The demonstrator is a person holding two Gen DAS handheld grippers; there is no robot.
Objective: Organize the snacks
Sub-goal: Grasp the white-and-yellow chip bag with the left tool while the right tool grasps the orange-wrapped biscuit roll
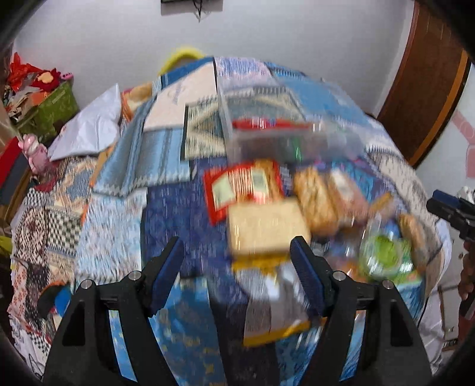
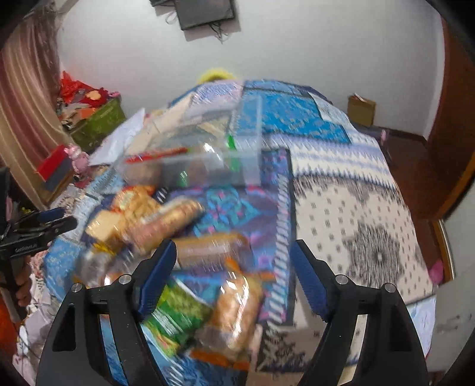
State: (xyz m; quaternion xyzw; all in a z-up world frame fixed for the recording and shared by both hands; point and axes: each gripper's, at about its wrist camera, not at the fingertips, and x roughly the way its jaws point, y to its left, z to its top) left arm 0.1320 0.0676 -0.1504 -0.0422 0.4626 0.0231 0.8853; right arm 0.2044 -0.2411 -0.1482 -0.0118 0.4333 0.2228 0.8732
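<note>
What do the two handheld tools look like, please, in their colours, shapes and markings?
Both match. The left tool and right tool each have a black angular frame with silver round bolt heads. Their fingers carry textured dark blue pads. The left tool's body bears small white lettering, too blurred to read.

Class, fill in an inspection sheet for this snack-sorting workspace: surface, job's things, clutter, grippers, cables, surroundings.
Surface: bed under a blue patterned patchwork quilt.
Job's things: clear plastic storage box, already holding some packets; loose heap of snack packets in front of it, including a green packet. Frames blurred.
Clutter: white plastic bag; flat white-and-blue box.
Grippers: left gripper and right gripper both open, empty.
Cables: wires dangling under a dark wall-mounted panel.
Surroundings: white wall, green bin, cardboard box.
</note>
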